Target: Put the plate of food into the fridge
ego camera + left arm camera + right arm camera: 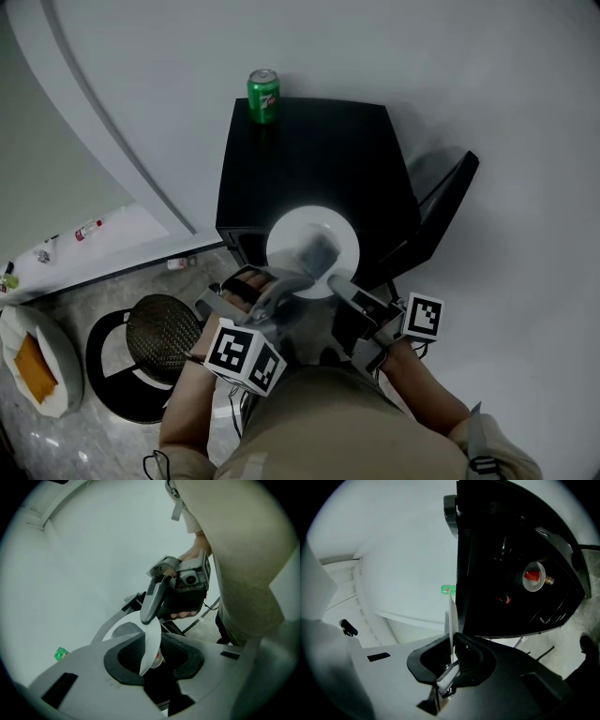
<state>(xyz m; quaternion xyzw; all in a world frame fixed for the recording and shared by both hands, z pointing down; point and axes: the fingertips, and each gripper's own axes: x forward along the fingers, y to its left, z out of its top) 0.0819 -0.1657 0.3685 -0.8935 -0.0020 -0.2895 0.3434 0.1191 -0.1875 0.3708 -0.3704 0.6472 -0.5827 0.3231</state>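
**Plate held at the open fridge by 2 grippers**

A black fridge (309, 169) stands against the pale wall, its door (441, 211) swung open to the right. To its left, on the marbled floor, is a round black stool (159, 333) with a mesh seat. At the far left edge lies a second white dish (66, 375) carrying something orange (36, 366).

The plate (281, 246), white and round, hangs in the air just in front of the fridge's upper front edge, touching no surface. On it sits a grey lump of food (321, 251), too blurred to name.

The left gripper (152, 651) is clamped on the plate's near-left rim. The rim runs edge-on between its dark pads, pressed against the left one. The right gripper (452, 653) is pinched tight on the near-right rim, with the thin white edge standing upright between its nearly closed jaws. The 2 grippers sit side by side, close to the person's body.

A green can (263, 95) stands upright on the fridge's top, at its back left corner
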